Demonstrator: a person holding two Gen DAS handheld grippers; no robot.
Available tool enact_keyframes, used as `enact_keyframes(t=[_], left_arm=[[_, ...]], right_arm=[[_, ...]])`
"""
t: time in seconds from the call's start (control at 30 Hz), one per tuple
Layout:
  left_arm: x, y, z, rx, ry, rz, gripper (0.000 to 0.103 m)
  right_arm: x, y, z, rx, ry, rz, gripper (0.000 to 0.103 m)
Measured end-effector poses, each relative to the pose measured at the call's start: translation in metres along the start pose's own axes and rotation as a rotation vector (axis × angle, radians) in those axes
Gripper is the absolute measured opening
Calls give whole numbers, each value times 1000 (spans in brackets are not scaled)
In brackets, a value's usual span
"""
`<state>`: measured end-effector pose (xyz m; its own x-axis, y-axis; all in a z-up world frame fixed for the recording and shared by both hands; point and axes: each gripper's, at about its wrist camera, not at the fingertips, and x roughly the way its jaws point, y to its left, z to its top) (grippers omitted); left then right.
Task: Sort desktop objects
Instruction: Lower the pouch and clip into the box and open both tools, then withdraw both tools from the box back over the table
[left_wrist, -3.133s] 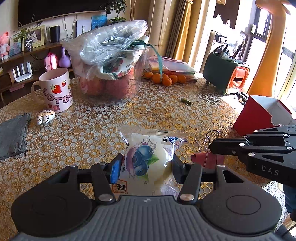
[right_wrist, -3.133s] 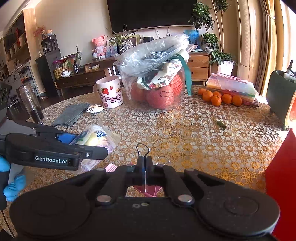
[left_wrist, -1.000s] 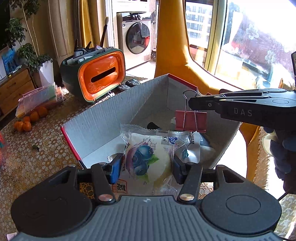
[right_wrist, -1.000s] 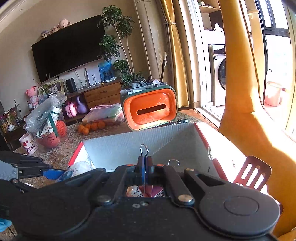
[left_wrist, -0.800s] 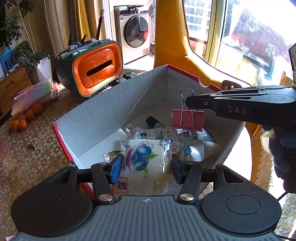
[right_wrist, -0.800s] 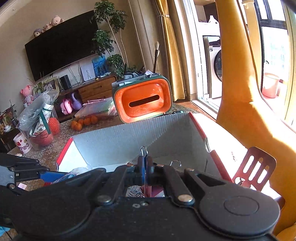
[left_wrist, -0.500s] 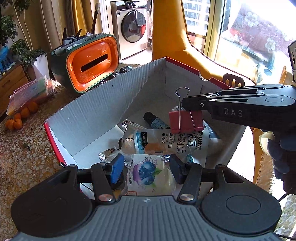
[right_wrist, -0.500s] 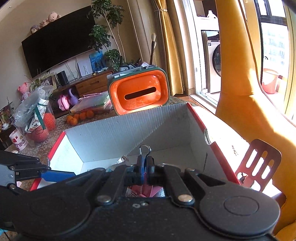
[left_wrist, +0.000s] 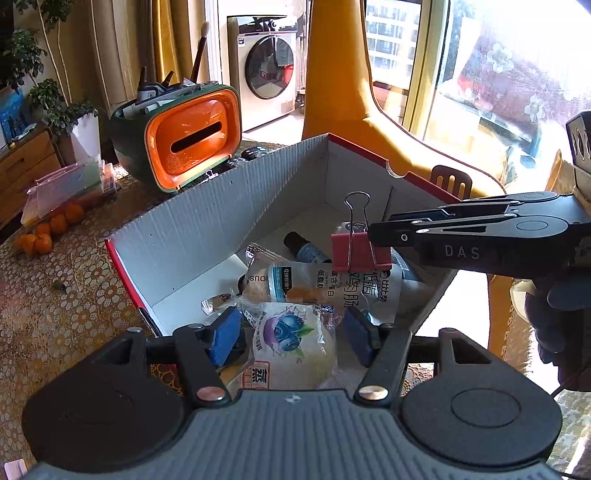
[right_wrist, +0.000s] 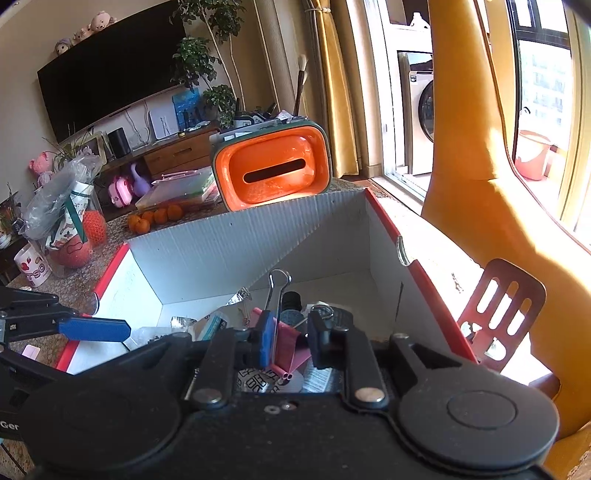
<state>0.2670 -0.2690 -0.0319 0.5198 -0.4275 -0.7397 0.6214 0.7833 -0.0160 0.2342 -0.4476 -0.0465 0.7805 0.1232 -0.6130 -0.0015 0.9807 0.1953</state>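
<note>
An open cardboard box (left_wrist: 207, 218), red outside and white inside, sits below both grippers with several packets and a small bottle in it. My left gripper (left_wrist: 291, 338) hangs over its near edge, jaws opening. A blueberry snack packet (left_wrist: 291, 332) lies between the blue pads with a gap on each side. My right gripper (right_wrist: 291, 339) is also over the box (right_wrist: 240, 251), jaws opening. A red binder clip (right_wrist: 286, 349) stands between its pads, leaning on the left one, clear of the right. In the left wrist view the red binder clip (left_wrist: 356, 251) sits at the right gripper's (left_wrist: 373, 236) tip.
A green and orange desk organiser (left_wrist: 192, 140) stands just behind the box. Oranges (left_wrist: 44, 232) and a stack of folders lie further left. A bagged fruit jar (right_wrist: 70, 229) and a mug (right_wrist: 33, 269) are at the far left. A wooden chair back (right_wrist: 498, 306) rises right of the box.
Both grippers carried their items from the table to above the box. Both sets of jaws have since widened; the snack packet has slipped lower and the clip now stands loose.
</note>
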Motion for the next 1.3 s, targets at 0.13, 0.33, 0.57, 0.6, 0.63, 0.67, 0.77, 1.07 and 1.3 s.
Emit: enact_keyframes(t=[0.13,0.33,0.57,0.6,0.63,0.67,0.77,1.07,1.3], left_arm=[[-15,1,-3,-17,-20,3,63],[-37,5,-8,-52,-56,-2,63],[-62,10,-19,-79,-100,16,63],[-65,10,-20,-82,-105,19,63],[-69,11,-23,-85,-112,21,63],[-73,12,-25,-87,-118,21,63],[-84,15,-32,-93,-134,24,63],[-113,27,-55,-131,-173,34,70],[-133,43,-74,-167,-199,52,78]], right_arm=[[-11,4,-3,-7,-8,-1,28],[-26,18,-6,-42,-9,16,34],[-46,39,-10,-87,-32,32,49],[-48,41,-10,-90,-34,34,51],[-51,44,-11,-95,-38,37,54],[-54,47,-11,-100,-41,39,56],[-59,55,-14,-113,-47,41,62],[-72,79,-26,-137,-53,35,70],[-79,98,-30,-130,-64,29,80]])
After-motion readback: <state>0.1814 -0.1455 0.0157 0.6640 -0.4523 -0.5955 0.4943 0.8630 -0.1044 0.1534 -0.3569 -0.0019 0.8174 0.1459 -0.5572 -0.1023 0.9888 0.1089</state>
